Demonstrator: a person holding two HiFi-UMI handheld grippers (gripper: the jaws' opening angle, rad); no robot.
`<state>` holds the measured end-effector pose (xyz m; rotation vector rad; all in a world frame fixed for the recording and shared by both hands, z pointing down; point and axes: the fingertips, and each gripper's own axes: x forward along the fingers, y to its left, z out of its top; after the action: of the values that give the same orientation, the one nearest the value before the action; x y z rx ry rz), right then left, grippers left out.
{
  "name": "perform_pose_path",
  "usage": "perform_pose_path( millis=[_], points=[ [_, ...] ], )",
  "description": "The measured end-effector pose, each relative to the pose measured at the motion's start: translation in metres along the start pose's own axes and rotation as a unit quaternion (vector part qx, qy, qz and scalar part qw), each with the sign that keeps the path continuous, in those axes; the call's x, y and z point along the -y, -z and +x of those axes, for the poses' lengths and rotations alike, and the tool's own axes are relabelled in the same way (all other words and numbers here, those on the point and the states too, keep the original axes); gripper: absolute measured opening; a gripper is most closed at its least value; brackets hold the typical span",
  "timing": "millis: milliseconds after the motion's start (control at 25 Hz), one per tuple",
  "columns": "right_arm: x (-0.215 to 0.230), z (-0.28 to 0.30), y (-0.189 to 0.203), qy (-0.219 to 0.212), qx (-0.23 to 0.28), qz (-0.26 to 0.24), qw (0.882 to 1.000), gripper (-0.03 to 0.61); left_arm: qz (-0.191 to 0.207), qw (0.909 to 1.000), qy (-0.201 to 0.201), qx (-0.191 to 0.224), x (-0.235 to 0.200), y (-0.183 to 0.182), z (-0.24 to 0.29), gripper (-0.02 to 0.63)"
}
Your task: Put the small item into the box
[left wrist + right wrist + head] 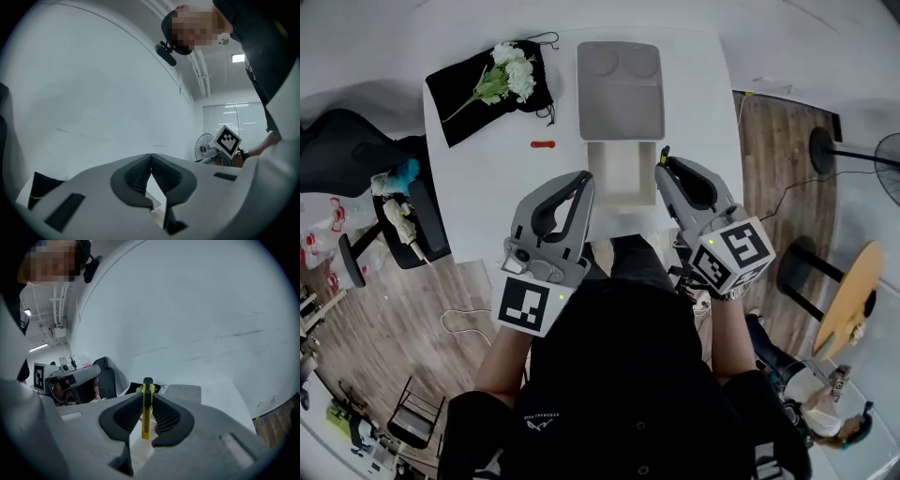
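An open white box [621,174] stands mid-table, with its grey lid [620,89] lying just beyond it. My right gripper [665,161] hovers at the box's right edge, shut on a slim yellow and black utility knife [146,414] that stands upright between the pads; the gripper [147,394] looks over the white box [139,448] toward the lid [184,392]. My left gripper [584,180] is at the box's left edge, and its pads meet with nothing between them [151,157]. A small red item [542,144] lies on the table left of the box.
A black cloth [459,89] with white flowers [512,69] lies at the table's far left corner. A black chair [356,159] stands left of the table. On the right are a fan [883,159] and a round wooden stool [848,295].
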<state>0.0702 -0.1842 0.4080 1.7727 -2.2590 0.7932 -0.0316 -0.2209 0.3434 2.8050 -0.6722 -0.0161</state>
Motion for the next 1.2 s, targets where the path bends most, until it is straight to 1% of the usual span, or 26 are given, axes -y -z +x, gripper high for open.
perform_pose_path(
  millis=[200, 560, 720, 920, 1080, 1200],
  points=[
    [0.008, 0.022, 0.023, -0.009, -0.042, -0.002, 0.999, 0.069, 0.001, 0.9999, -0.009, -0.010, -0.002, 0.008, 0.001, 0.005],
    [0.011, 0.069, 0.082, -0.051, -0.118, 0.014, 0.992, 0.069, -0.006, 0.9988, -0.045, -0.021, -0.019, 0.028, -0.003, 0.005],
    [0.015, 0.085, 0.110, -0.057, -0.161, 0.007, 0.985, 0.069, -0.008, 0.9981, -0.055, -0.026, -0.023, 0.035, -0.004, 0.005],
    [0.020, 0.102, 0.146, -0.063, -0.217, -0.004, 0.974, 0.069, -0.016, 0.9963, -0.078, -0.032, -0.033, 0.044, -0.009, 0.005],
    [0.022, 0.114, 0.171, -0.070, -0.246, -0.002, 0.967, 0.069, -0.017, 0.9952, -0.089, -0.038, -0.038, 0.053, -0.013, 0.005],
    [0.024, 0.122, 0.187, -0.066, -0.263, -0.006, 0.963, 0.068, -0.023, 0.9941, -0.098, -0.038, -0.040, 0.057, -0.018, 0.005]
  ],
)
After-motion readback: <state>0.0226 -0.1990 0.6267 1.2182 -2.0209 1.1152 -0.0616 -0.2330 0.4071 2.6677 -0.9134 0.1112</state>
